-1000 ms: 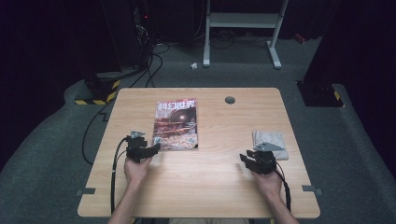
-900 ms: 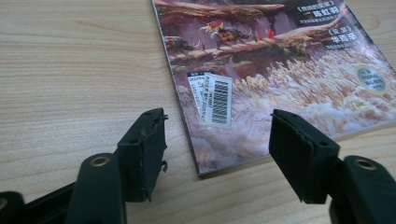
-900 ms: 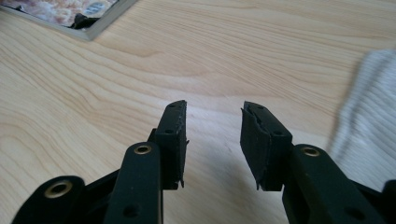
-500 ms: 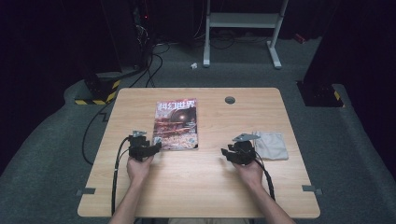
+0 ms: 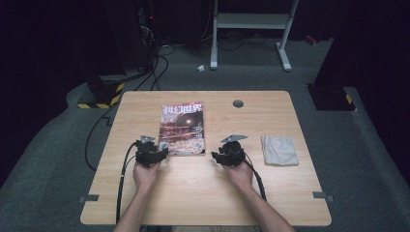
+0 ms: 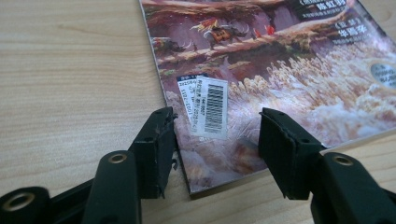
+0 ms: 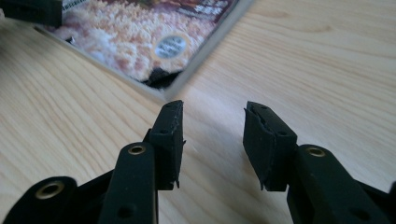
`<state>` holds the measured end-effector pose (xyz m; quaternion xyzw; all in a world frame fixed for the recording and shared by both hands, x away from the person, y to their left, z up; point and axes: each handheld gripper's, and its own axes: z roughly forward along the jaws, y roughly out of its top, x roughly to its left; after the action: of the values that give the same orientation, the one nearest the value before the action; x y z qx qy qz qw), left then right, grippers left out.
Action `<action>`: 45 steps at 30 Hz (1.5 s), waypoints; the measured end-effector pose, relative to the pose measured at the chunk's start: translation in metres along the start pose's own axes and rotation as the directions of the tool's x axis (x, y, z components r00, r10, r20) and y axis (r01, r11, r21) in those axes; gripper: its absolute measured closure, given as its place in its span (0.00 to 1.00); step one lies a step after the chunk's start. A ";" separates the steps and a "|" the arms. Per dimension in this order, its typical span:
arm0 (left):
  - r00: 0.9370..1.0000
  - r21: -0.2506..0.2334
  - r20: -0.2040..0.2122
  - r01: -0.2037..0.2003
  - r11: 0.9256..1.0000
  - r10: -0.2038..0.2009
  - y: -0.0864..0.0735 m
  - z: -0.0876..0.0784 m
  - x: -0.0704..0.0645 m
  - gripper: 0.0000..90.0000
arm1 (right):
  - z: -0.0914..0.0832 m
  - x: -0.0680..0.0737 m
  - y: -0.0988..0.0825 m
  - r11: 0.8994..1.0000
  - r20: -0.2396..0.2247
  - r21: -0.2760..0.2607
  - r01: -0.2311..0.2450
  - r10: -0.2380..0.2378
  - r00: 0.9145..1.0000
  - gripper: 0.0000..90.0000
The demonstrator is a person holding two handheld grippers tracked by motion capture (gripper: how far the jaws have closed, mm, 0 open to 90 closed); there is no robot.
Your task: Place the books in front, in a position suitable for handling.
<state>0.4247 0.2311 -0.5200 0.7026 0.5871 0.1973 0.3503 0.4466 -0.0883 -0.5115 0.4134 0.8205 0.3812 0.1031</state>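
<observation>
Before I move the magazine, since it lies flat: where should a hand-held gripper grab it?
Probably at a near corner. The magazine lies flat on the table, so only its edges give purchase. Come in low from the person's side; the left hand-held gripper already straddles the near left corner, by the barcode sticker.

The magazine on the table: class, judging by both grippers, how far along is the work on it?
Early. Done: the left gripper straddles the magazine's near-left corner, its jaws just closing, pads not yet pressing. In hand: the right gripper, open, approaches the near-right corner without touching. Left: probably gripping, then lifting or opening; the magazine lies flat and closed. The grey cloth sits untouched.
</observation>
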 end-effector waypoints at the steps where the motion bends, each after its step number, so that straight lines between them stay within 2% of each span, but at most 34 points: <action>1: 1.000 0.001 0.003 0.000 1.000 0.000 0.000 0.000 0.000 0.51 | 0.002 0.001 0.002 1.000 -0.001 -0.005 0.000 0.000 1.000 0.64; 9: 1.000 0.002 -0.003 -0.013 1.000 0.013 -0.001 0.000 -0.002 0.52 | 0.018 0.015 0.023 1.000 -0.018 0.011 0.011 -0.011 1.000 0.63; 12: 1.000 0.004 0.008 -0.020 1.000 0.020 -0.001 0.000 -0.004 0.52 | 0.025 0.020 0.026 1.000 -0.021 0.027 0.014 -0.014 1.000 0.62; 15: 0.999 0.003 0.017 -0.027 1.000 0.027 -0.001 0.000 -0.007 0.52 | 0.031 0.020 0.023 0.998 -0.015 0.065 0.010 -0.009 1.000 0.62; 16: 0.999 0.005 0.021 -0.030 1.000 0.030 -0.001 0.000 -0.008 0.52 | 0.031 0.019 0.022 0.998 -0.013 0.064 0.007 -0.007 1.000 0.64; 18: 0.999 0.006 0.024 -0.036 0.999 0.036 -0.002 0.000 -0.010 0.53 | 0.031 0.019 0.023 0.998 -0.010 0.068 0.003 -0.002 1.000 0.67; 19: 0.999 0.007 0.025 -0.035 0.999 0.035 -0.002 0.000 -0.011 0.53 | 0.030 0.018 0.023 0.997 -0.001 0.070 0.017 -0.017 1.000 0.68; 23: 0.999 0.012 0.026 -0.035 0.999 0.035 -0.001 0.000 -0.014 0.53 | 0.027 0.015 0.022 0.997 -0.006 0.081 0.001 -0.001 1.000 0.72; 31: 0.998 0.026 0.043 -0.050 0.998 0.049 -0.002 0.000 -0.024 0.53 | 0.020 0.010 0.016 0.997 0.004 0.083 -0.003 0.003 1.000 0.73; 45: 0.995 0.036 0.063 -0.078 0.996 0.076 -0.003 0.001 -0.045 0.53 | 0.000 0.006 0.000 0.997 0.040 0.080 0.019 -0.023 0.999 0.75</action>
<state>0.4131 0.1873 -0.5171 0.7370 0.5523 0.1777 0.3468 0.4430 -0.0833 -0.5107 0.4163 0.8370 0.3384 0.1075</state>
